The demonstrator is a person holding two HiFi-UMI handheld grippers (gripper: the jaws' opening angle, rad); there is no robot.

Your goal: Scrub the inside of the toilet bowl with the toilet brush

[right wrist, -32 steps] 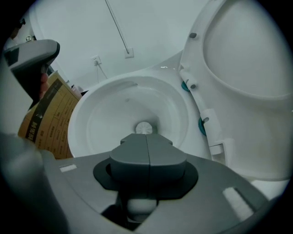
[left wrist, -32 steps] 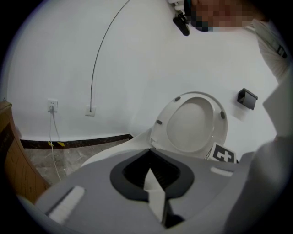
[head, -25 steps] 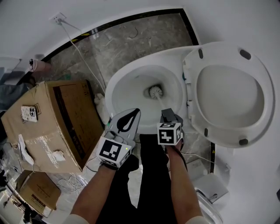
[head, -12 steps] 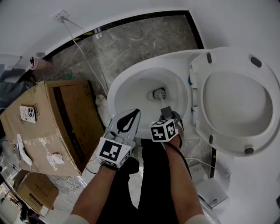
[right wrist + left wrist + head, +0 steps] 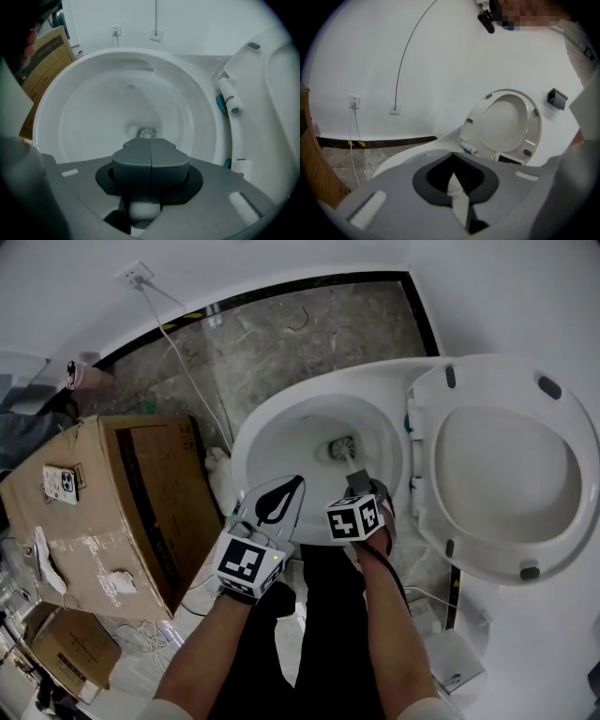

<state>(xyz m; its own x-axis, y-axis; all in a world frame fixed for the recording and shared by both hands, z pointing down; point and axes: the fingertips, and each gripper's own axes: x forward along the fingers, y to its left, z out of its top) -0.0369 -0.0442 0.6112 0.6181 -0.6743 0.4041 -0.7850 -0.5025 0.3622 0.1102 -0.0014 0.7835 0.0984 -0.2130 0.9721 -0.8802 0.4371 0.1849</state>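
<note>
The white toilet bowl (image 5: pixel 251 442) stands open, its seat and lid (image 5: pixel 506 465) swung up to the right. My right gripper (image 5: pixel 358 484) hangs over the bowl's near rim, shut on the white handle of the toilet brush. The brush head (image 5: pixel 342 448) is down in the bowl near the drain, and shows again as the brush head (image 5: pixel 147 132) just past the closed jaws of my right gripper (image 5: pixel 150 143). My left gripper (image 5: pixel 292 484) hovers beside it at the near left rim, tips together and holding nothing. In its own view my left gripper (image 5: pixel 453 161) faces the raised seat (image 5: pixel 506 124).
A large cardboard box (image 5: pixel 103 502) stands close on the left of the toilet, with a smaller box (image 5: pixel 75 648) below it. A white cable (image 5: pixel 178 362) runs from a wall socket (image 5: pixel 134 276) across the stone floor. The person's legs fill the space before the bowl.
The right gripper has tilted and shifted the brush head slightly across the bottom of the bowl. The left gripper has stayed beside it, still shut.
</note>
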